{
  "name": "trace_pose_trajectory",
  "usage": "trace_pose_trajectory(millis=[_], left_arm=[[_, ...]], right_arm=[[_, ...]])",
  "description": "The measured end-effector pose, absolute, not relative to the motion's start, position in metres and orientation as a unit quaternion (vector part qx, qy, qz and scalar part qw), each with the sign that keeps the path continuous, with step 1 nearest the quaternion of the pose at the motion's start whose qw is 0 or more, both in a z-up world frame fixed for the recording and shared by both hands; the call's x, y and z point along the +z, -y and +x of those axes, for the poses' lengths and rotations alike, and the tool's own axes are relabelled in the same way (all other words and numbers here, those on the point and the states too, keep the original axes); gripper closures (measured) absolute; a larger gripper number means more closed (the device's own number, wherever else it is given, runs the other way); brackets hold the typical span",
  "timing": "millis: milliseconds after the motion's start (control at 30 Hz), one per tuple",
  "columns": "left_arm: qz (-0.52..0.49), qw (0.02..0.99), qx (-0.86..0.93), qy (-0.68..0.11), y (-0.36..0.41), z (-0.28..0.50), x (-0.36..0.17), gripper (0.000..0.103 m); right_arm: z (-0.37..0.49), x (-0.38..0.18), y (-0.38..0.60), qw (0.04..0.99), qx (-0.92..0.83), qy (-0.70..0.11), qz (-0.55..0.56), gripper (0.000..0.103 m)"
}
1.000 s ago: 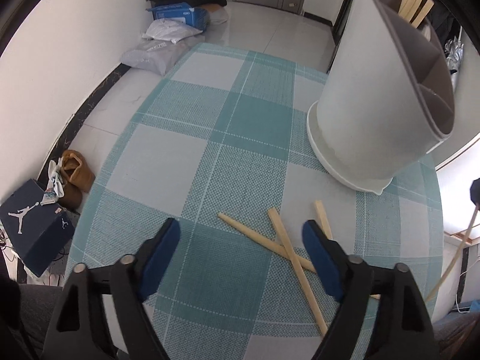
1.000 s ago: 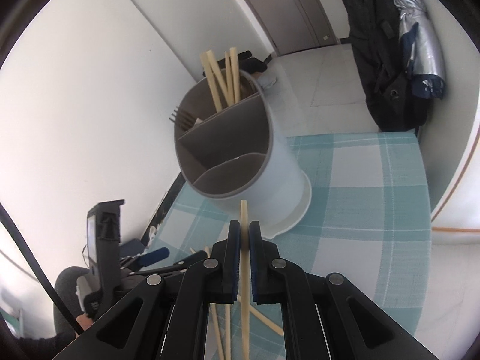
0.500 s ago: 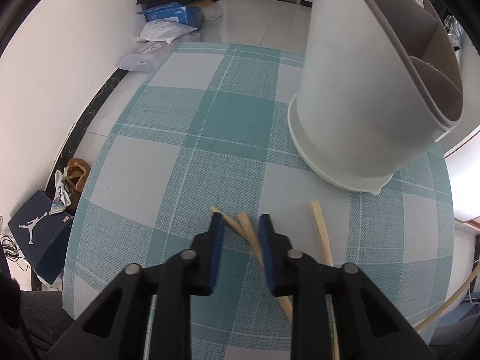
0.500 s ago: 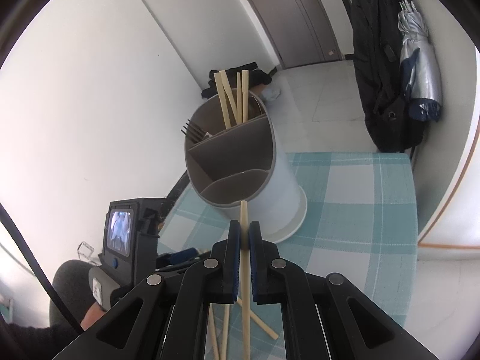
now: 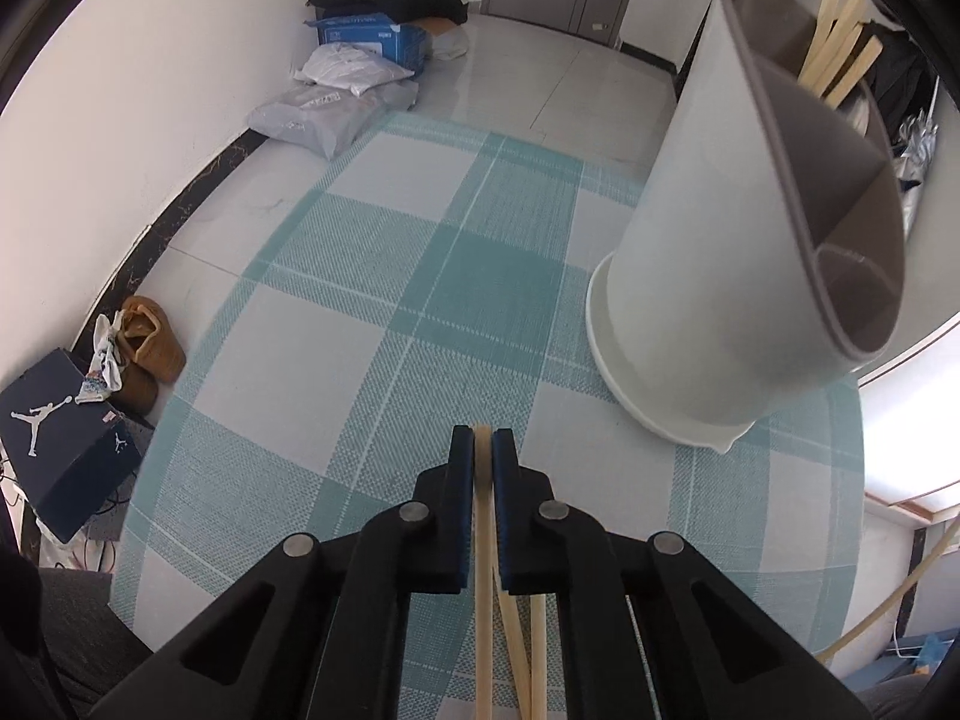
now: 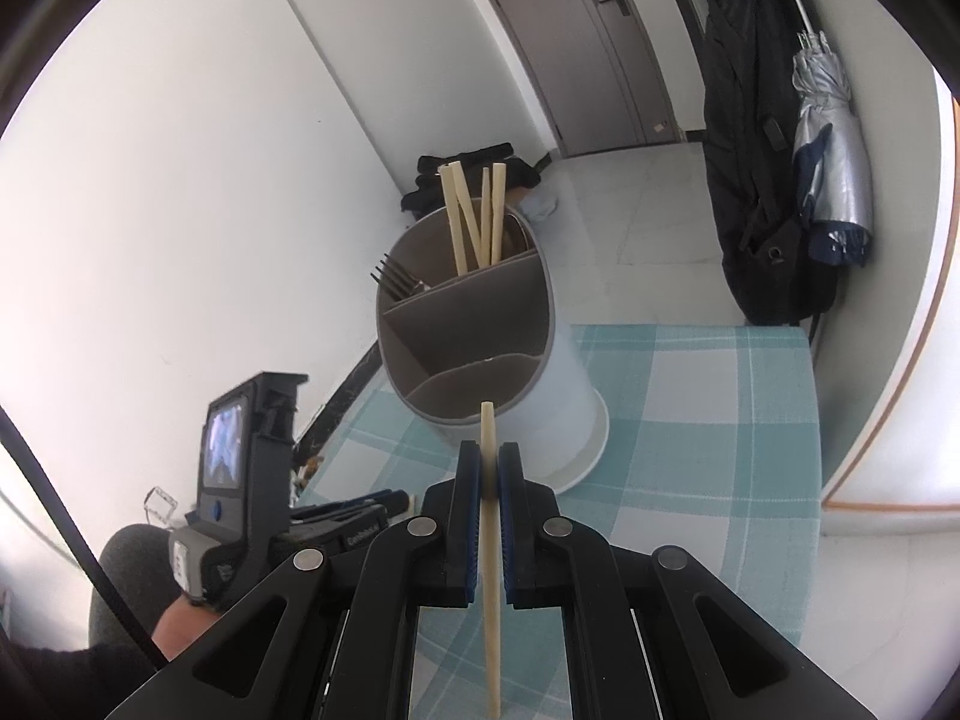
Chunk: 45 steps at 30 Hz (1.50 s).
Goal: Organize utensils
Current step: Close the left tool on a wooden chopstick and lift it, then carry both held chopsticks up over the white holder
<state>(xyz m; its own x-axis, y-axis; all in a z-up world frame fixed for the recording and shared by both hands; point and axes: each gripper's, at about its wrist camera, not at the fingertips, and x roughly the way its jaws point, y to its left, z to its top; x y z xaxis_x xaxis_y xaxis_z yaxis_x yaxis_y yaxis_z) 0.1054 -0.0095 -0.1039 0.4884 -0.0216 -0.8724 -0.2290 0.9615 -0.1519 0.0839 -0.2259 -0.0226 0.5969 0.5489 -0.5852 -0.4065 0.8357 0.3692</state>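
Jaws of the left gripper point(image 5: 483, 438) have just been closing and now press on a chopstick point(image 5: 482, 540) lying on the checked cloth point(image 5: 420, 276), beside two more sticks point(image 5: 528, 648). The right gripper point(image 6: 490, 456) is clamped on another chopstick point(image 6: 491, 570), raised before the divided holder point(image 6: 468, 336). Only the right view shows the fork point(image 6: 396, 279) in it.
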Motion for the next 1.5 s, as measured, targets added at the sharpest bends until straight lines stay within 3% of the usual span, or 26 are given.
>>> trace_pose_trajectory(millis=[867,1500], left_arm=[[-0.202,0.934,-0.009,-0.295,-0.019,0.043,0.002,0.1],[-0.232,0.951,-0.028,-0.204,-0.031,0.035,0.052,0.1]], right_arm=[[0.055,-0.011,0.215,0.91,0.225,-0.332,0.107,0.098],[0.036,0.022,0.222,0.925,0.206,-0.297,0.118,0.098]])
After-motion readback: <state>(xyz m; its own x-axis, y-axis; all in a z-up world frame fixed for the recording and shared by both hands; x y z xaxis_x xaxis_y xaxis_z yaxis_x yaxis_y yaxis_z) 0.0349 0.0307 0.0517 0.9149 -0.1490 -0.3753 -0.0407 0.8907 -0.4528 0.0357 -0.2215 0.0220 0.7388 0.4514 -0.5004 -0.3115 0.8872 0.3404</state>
